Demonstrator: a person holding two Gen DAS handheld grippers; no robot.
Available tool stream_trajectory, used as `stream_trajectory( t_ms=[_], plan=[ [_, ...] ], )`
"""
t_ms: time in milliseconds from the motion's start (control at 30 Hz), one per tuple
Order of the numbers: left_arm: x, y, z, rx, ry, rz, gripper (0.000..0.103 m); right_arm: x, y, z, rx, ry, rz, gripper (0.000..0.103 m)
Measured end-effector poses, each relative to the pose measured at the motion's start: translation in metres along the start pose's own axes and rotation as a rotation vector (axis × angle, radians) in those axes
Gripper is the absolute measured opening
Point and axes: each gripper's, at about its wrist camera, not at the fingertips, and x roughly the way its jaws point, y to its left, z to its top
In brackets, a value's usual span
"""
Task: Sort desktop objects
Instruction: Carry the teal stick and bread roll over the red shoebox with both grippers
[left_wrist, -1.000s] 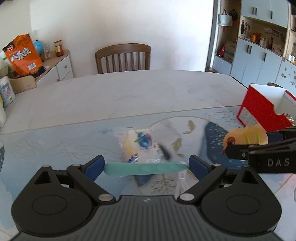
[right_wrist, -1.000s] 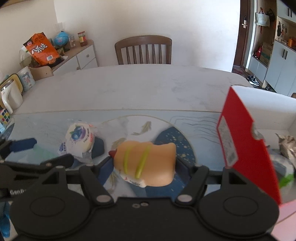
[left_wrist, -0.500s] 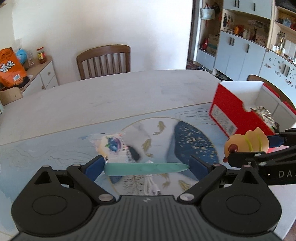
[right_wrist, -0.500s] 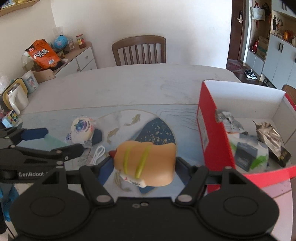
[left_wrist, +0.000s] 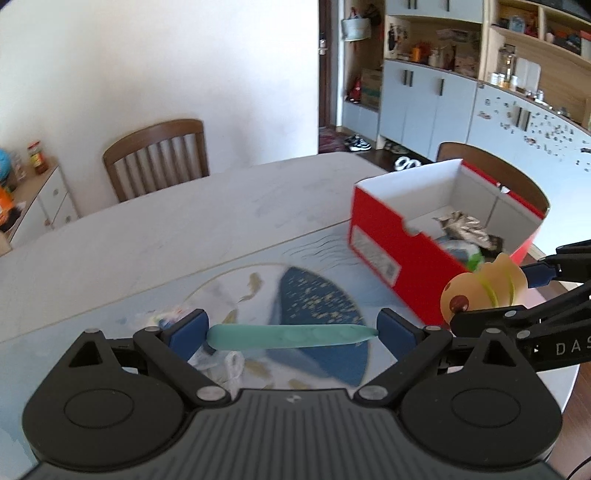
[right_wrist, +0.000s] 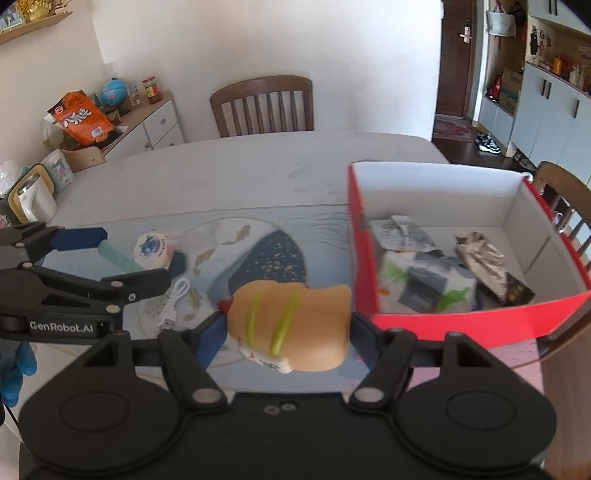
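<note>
My left gripper (left_wrist: 291, 330) is shut on a long teal stick (left_wrist: 291, 335), held crosswise between its blue pads above the patterned mat. My right gripper (right_wrist: 288, 328) is shut on a tan squeeze toy with two green bands (right_wrist: 291, 323); the same toy (left_wrist: 484, 290) shows at the right in the left wrist view. A red shoebox with a white inside (right_wrist: 546, 299) stands open to the right and holds several wrapped items. A round wrapped snack (right_wrist: 153, 249) and a white cable (right_wrist: 173, 304) lie on the mat.
A patterned blue mat (right_wrist: 266, 266) covers the near part of the pale table (right_wrist: 236, 173). A wooden chair (right_wrist: 264, 107) stands at the far side, another (right_wrist: 561, 192) at the right. A white cabinet with an orange bag (right_wrist: 81, 120) is at the left.
Both grippers have lifted and swung right toward the red box, each keeping its object. The box now shows its inside in both views; the snack and cable have slid left and down.
</note>
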Motion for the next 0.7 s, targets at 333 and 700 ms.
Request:
stream_trajectory(
  t_ms=[333,700],
  plan=[
    [0.012,-0.052,0.025,0.052,-0.032,-0.056,0.098,-0.021,-0.046,0.001,0.021,-0.03,-0.059,0.072],
    [0.03,-0.101,0.061,0.078,-0.059,-0.075,0.098,-0.032,-0.11,0.009,0.013,-0.056,-0.096,0.072]
  ],
)
